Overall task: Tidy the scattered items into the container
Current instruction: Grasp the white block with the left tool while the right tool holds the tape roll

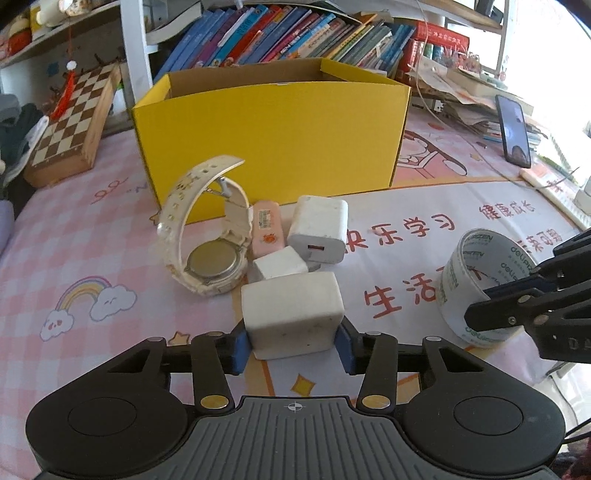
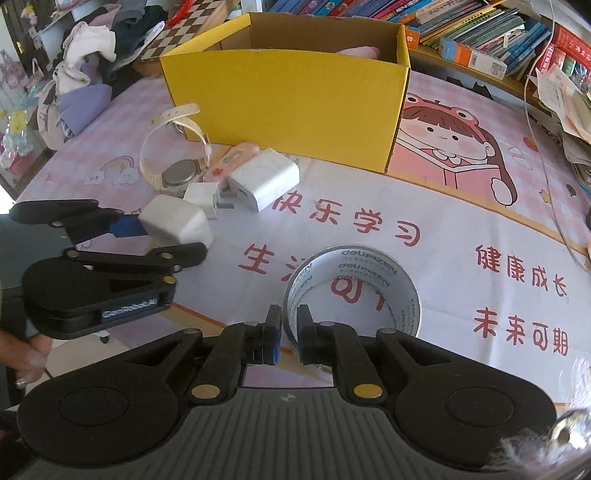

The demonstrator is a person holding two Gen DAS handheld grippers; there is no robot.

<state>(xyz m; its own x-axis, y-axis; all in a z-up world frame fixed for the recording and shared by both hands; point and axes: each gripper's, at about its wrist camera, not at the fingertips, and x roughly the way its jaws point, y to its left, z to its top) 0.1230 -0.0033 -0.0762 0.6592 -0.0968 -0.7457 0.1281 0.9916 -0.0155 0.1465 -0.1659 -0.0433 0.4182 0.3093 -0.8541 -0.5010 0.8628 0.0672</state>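
A yellow cardboard box [image 1: 273,136] stands open at the back of the table; it also shows in the right wrist view [image 2: 288,99]. My left gripper [image 1: 291,347] is shut on a large white charger block [image 1: 293,317], also seen in the right wrist view [image 2: 175,223]. In front of the box lie a white watch [image 1: 207,236], a pink eraser-like case [image 1: 266,232], a small white plug [image 1: 279,266] and a white USB charger [image 1: 319,229]. My right gripper [image 2: 287,332] is shut on the near wall of a tape roll [image 2: 351,291], also seen in the left wrist view [image 1: 480,288].
A chessboard box [image 1: 74,125] leans at the left. Books line the shelf [image 1: 295,33] behind the box. A phone [image 1: 513,129] stands at the right beside stacked papers. A cable runs across the right of the printed table cover [image 2: 443,192]. Clothes [image 2: 85,66] are piled far left.
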